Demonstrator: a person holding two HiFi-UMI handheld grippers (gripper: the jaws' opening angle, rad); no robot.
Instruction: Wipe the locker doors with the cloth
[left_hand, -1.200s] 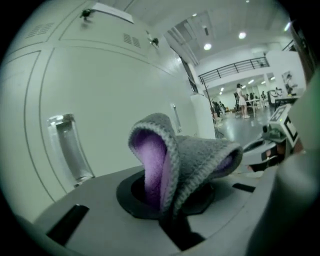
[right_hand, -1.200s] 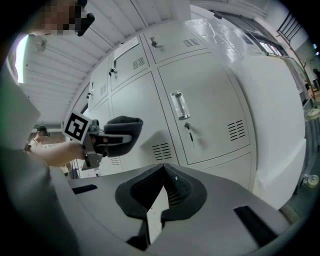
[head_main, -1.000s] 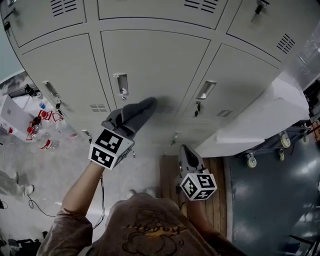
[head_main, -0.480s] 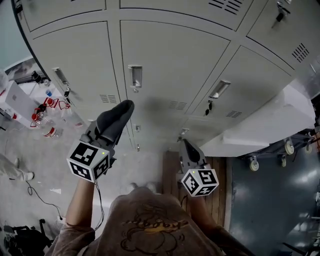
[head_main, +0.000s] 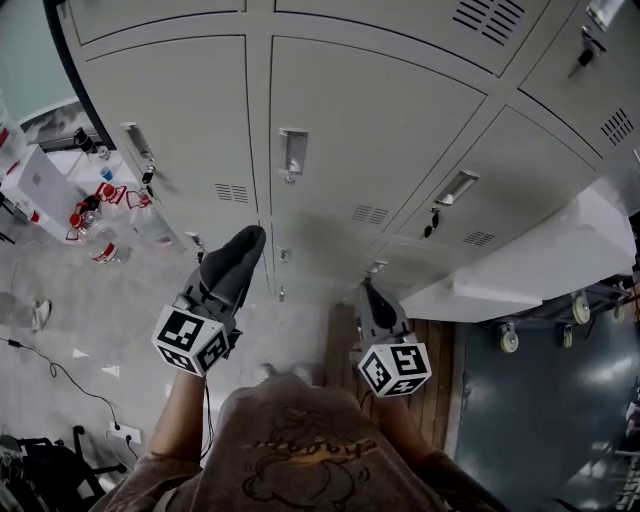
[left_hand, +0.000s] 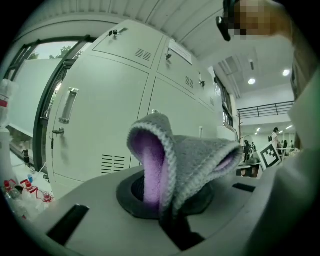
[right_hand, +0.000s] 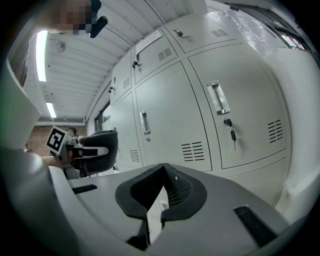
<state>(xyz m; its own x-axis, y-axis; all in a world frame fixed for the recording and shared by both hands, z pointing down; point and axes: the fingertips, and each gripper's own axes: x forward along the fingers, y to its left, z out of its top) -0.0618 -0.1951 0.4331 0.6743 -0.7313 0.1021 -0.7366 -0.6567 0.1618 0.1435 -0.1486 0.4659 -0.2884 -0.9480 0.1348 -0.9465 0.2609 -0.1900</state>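
- Head view. Landmark: the recessed metal handle (head_main: 293, 152) on the middle door of the pale grey steel lockers (head_main: 370, 120).
- The left gripper (head_main: 226, 278) is clamped on the dark grey knitted cloth (head_main: 240, 255). The cloth sits well below the handle and slightly to its left, over the seam down to the lower row. I cannot tell whether it touches the metal.
- The right gripper (head_main: 370, 295) hangs below and to the right of the handle, pointing at the lower doors.
- Left gripper view. The cloth (left_hand: 185, 160), purple inside, is pinched only at its lower fold, and the rest flops loose above the jaws.
- Risk: a hard drag across the door could pull that shallow pinch free and drop the cloth.
- Risk: the loose flap could catch on a handle, or on a small key (head_main: 433, 222) to the right of and below the landmark handle.
- Right gripper view. The right gripper (right_hand: 163, 167) has its pads brought together at the tips with nothing between them, so it is idle.
- Against one second ago: the cloth was then just below the handle, on the middle door's lower part. It has since slid down and to the left. The right gripper has barely moved.
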